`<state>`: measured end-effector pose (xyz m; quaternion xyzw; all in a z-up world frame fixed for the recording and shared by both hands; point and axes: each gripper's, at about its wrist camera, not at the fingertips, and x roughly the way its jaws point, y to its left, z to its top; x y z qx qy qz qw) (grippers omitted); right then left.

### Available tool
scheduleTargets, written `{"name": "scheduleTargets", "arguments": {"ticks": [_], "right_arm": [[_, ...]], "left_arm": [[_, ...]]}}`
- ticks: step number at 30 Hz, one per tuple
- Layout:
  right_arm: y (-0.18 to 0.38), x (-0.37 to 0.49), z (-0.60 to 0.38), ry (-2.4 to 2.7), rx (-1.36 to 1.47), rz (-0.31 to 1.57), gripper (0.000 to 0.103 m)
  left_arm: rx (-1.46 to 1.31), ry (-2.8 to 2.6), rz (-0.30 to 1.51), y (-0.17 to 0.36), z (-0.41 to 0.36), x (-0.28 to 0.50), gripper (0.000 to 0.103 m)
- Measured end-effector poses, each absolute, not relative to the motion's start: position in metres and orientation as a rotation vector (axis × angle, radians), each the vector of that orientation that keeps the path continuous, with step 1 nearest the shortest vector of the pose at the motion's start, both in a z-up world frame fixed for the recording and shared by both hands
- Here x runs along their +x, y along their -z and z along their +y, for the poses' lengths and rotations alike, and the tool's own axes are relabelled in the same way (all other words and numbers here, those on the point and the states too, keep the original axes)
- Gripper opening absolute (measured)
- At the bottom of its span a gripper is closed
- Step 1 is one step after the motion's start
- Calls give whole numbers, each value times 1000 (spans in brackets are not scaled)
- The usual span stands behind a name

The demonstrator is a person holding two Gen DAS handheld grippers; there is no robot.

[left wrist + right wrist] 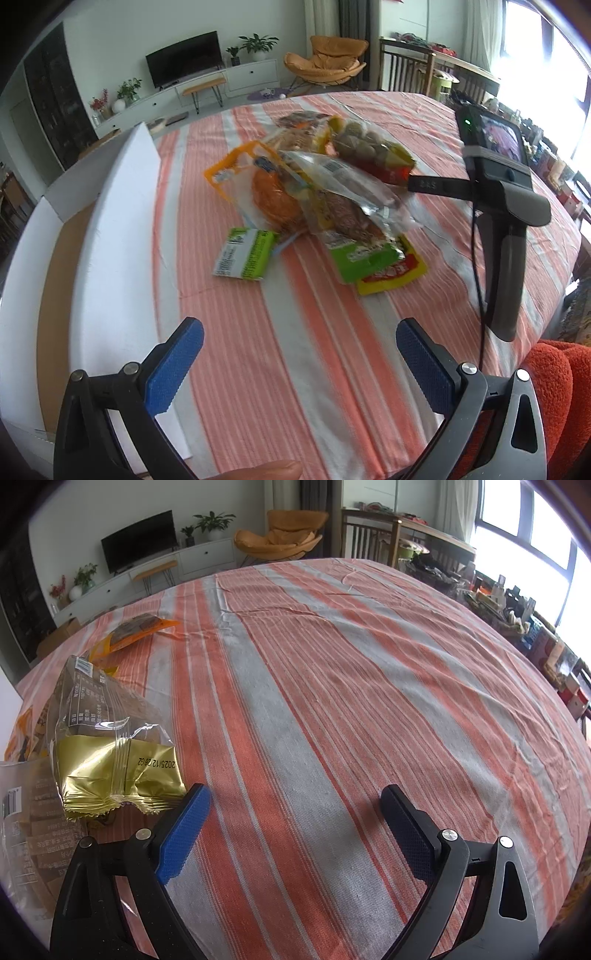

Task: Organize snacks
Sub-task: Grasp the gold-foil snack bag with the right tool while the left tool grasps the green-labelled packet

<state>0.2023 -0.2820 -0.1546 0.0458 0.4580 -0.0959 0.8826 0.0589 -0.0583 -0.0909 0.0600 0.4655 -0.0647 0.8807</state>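
Observation:
A heap of snack packets (pixel 317 184) lies mid-table on the striped cloth (pixel 303 350): an orange packet (pixel 258 181), a clear packet (pixel 340 184), a bag of brown balls (pixel 369 147), a green and yellow packet (pixel 373 258) and a small green and white packet (pixel 245 253) apart at the front. My left gripper (pixel 299 350) is open and empty, short of the heap. My right gripper (pixel 295 819) is open and empty over bare cloth, just right of a gold and clear packet (pixel 110 746). It shows from behind in the left wrist view (pixel 502 206), right of the heap.
A white box with a brown cardboard floor (pixel 107 236) stands along the table's left side. Another orange packet (pixel 136 631) lies far left in the right wrist view. Chairs and a cluttered shelf (pixel 517 620) stand beyond the table's far and right edges.

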Motion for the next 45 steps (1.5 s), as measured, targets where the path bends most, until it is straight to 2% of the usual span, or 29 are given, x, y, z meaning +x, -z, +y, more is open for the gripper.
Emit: {"name": "scheduleTargets", "arguments": {"ticks": [9, 15, 30, 45], "right_arm": [[155, 202, -282, 200, 95, 953, 95], [155, 202, -282, 200, 95, 953, 95], [155, 202, -282, 200, 95, 953, 95], [155, 202, -282, 199, 95, 953, 95]], "left_arm": [[141, 157, 899, 72, -64, 50, 103], [100, 116, 957, 87, -44, 59, 103], [128, 111, 949, 89, -56, 61, 103], [151, 25, 984, 100, -35, 63, 103]]}}
